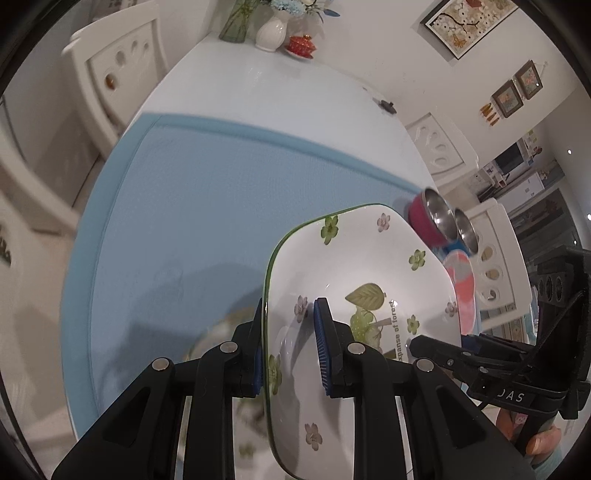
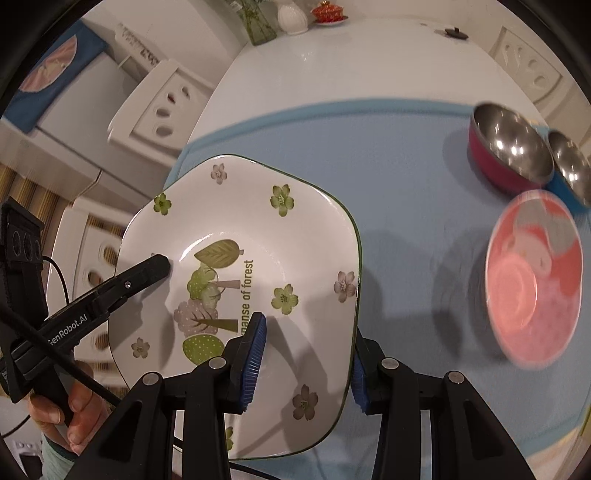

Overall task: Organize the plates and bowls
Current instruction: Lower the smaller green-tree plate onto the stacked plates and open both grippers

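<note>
Both grippers grasp the same white floral plate, which is lifted and tilted above the blue mat on the white table. The left gripper pinches the plate's green-edged rim, one blue pad pressed on the inner face and the other behind it; the right gripper clamps the opposite rim the same way, one pad on the decorated face and one under the edge. The plate's printing reads "expanse of forest" beside leaf and tree drawings, partly covered by a finger in each view. The left tool's body, seen from the right wrist, carries the lettering "GenRobot.AI"; the right tool, seen from the left wrist, shows only "DAS", cut off. At the mat's right edge stand a magenta steel-lined bowl and, touching it, a blue steel-lined bowl; just beside them a pink patterned bowl appears blurred. At the table's far edge are a white vase, a glass vase and a red lidded dish.
</note>
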Demonstrator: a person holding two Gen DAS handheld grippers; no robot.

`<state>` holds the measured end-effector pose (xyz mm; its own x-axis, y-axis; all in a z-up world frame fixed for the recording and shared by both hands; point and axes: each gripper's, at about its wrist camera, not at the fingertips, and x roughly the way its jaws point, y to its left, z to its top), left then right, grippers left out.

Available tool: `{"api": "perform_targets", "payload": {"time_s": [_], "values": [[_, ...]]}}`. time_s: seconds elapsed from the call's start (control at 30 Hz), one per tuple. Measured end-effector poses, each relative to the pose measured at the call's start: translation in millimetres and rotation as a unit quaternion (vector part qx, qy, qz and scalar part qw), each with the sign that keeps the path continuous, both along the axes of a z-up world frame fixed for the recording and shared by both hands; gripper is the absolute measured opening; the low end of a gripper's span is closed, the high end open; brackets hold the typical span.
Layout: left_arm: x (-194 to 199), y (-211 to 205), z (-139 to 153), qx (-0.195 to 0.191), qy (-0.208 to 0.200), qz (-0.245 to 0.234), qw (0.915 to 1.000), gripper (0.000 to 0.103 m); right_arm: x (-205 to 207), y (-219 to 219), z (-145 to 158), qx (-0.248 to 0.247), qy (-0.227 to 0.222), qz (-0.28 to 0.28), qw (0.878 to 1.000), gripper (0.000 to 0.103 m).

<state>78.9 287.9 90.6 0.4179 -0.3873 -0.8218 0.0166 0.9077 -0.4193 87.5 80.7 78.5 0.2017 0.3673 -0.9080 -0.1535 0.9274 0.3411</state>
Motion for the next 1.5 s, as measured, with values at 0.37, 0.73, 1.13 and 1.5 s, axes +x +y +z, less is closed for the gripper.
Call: {"api": "perform_targets", "payload": {"time_s": [0.37,0.73,1.13,1.5], "values": [[-65.4,14.7,-21.4,0.000,0.035,0.016,0.9993,0.018,-63.0,14.9,-23.1,-0.003,0.042,0.033,0.999,0.040],[-84.9,28.3,-42.2,-0.002,0.051,0.031,0.9982,0.019,-72.4,28.8,-40.6,-0.012,0.061,0.050,0.997,0.040],[-74.6,26.9,-57.8,0.017,0.051,0.018,0.9984,0.019,-65.0,35.2,-60.0,-0.017,0.076,0.045,0.996,0.040],[-72.6,30.1,-61.8,0.014,0.063,0.019,0.9977,0.020,-46.4,32.9,-59.5,-0.019,0.070,0.041,0.997,0.040]]}}
